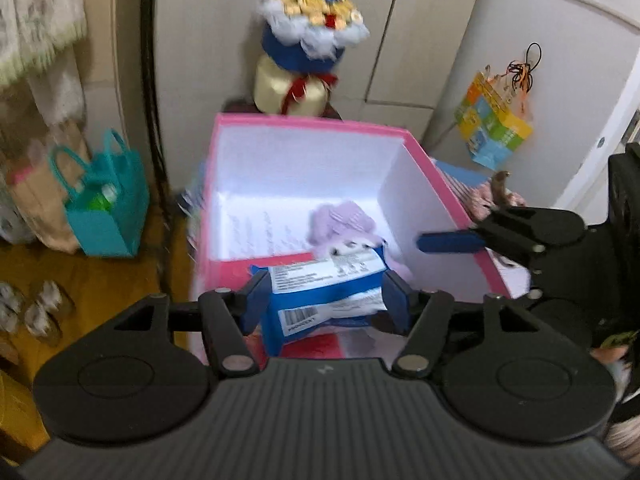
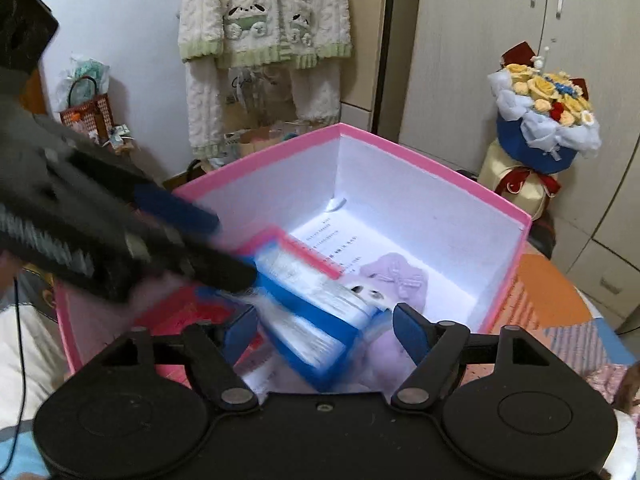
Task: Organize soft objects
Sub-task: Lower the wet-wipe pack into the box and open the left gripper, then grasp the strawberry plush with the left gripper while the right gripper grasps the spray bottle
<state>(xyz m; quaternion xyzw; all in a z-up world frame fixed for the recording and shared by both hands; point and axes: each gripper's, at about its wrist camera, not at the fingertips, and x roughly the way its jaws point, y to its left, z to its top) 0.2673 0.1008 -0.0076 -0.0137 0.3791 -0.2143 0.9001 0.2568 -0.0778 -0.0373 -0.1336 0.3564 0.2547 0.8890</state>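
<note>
A pink box (image 1: 312, 126) with white inner walls stands open in front of me; it also shows in the right wrist view (image 2: 440, 168). A purple plush toy (image 1: 346, 220) lies on its floor (image 2: 394, 276). My left gripper (image 1: 326, 294) is shut on a blue and white soft packet (image 1: 324, 296) and holds it over the box's near edge. In the right wrist view the packet (image 2: 316, 312) hangs inside the box under the left gripper (image 2: 208, 256). My right gripper (image 2: 326, 330) is open and empty above the box, and shows at the box's right wall in the left wrist view (image 1: 448, 242).
A flower bouquet (image 1: 312, 12) stands behind the box against cabinet doors (image 2: 500, 40). A teal bag (image 1: 104, 208) sits on the floor at left. A knitted garment (image 2: 264, 20) hangs on the wall. A patterned cloth (image 2: 560, 312) covers the surface right of the box.
</note>
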